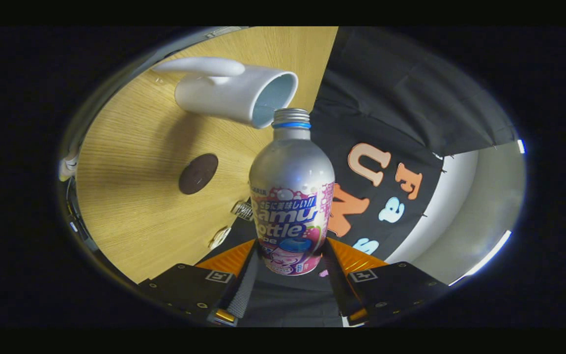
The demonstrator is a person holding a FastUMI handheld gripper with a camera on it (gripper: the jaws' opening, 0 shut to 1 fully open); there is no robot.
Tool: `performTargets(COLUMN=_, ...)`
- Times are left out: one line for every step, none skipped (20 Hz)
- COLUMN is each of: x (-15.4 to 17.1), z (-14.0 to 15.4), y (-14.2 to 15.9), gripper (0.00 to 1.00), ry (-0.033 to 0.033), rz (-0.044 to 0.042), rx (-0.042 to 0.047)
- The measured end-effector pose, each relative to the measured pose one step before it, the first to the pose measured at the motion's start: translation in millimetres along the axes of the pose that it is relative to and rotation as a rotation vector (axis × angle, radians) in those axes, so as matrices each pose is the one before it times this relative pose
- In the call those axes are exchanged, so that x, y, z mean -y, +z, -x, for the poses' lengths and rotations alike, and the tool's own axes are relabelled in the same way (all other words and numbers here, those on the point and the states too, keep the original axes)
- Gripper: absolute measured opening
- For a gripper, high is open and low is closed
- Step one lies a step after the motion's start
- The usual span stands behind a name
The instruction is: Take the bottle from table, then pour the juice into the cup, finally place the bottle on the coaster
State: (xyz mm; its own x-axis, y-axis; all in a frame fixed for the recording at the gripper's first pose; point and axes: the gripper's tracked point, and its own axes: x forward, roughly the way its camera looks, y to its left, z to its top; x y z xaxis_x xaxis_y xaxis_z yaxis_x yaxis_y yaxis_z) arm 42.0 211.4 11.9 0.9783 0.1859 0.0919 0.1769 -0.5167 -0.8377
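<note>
Wooden desk [130,196] tilted in view. White cup [234,93] just beyond bottle mouth. Metal bottle [292,191], stiff, smooth, likely slippery, held low on label, clenched between tool [290,268] fingers. Dark coaster [198,173] waiting beside.

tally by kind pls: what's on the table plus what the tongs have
Bottle: 1, the bottle, between the fingers of the tongs, mouth at the cup's rim
Cup: 1, the white cup on the wooden table
Coaster: 1, the dark round coaster, bare, on the table
Total: 3
</note>
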Motion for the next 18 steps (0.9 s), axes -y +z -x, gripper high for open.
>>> performTargets(x=1.61, z=0.09, y=1.66, gripper=0.71, ry=-0.00024, rz=0.00331, rx=0.00058)
performTargets(x=-0.47, z=0.53, y=0.34, gripper=0.71, ry=0.00368, rz=0.00088, rx=0.00269)
performTargets(x=1.19, z=-2.19, y=0.34, gripper=0.71, ry=0.00293, rz=0.00452, rx=0.00154)
performTargets(x=1.52, z=0.09, y=-0.53, gripper=0.71, ry=-0.00072, rz=0.00952, rx=-0.00032)
performTargets(x=3.49, z=-1.44, y=0.31, gripper=0.7, ry=-0.0024, rz=0.01002, rx=-0.0001)
performTargets(x=1.6, z=0.84, y=0.12, gripper=0.71, ry=-0.00234, rz=0.00794, rx=-0.00042)
performTargets(x=0.57, z=-2.26, y=0.4, gripper=0.7, ry=0.00092, rz=0.00346, rx=0.00095)
performTargets(x=1.83, z=-0.13, y=-0.17, gripper=0.71, ry=-0.00137, rz=0.00626, rx=0.00091)
performTargets(x=1.35, z=-0.44, y=0.8, gripper=0.71, ry=-0.00397, rz=0.01321, rx=0.00186)
performTargets(x=1.0, z=0.35, y=1.39, gripper=0.71, ry=-0.00188, rz=0.01011, rx=0.00063)
performTargets(x=-0.25, z=0.85, y=0.03, gripper=0.71, ry=0.0023, rz=0.00274, rx=-0.00076)
performTargets(x=-0.82, z=0.18, y=-0.61, gripper=0.71, ry=0.00466, rz=-0.00128, rx=0.00033)
performTargets(x=0.05, z=-3.51, y=-1.85, gripper=0.71, ry=0.00353, rz=0.00011, rx=-0.00005)
performTargets(x=0.16, z=-0.06, y=-0.07, gripper=0.7, ry=0.00216, rz=0.00135, rx=-0.00029)
performTargets(x=0.05, z=0.41, y=0.66, gripper=0.7, ry=0.0022, rz=0.00009, rx=-0.00016)
performTargets(x=-0.22, z=0.92, y=0.57, gripper=0.7, ry=0.00315, rz=-0.0012, rx=0.00017)
performTargets(x=0.33, z=0.46, y=0.34, gripper=0.71, ry=0.00067, rz=-0.00081, rx=-0.00193)
performTargets(x=-0.63, z=0.44, y=0.18, gripper=0.7, ry=0.00332, rz=-0.00143, rx=0.0013)
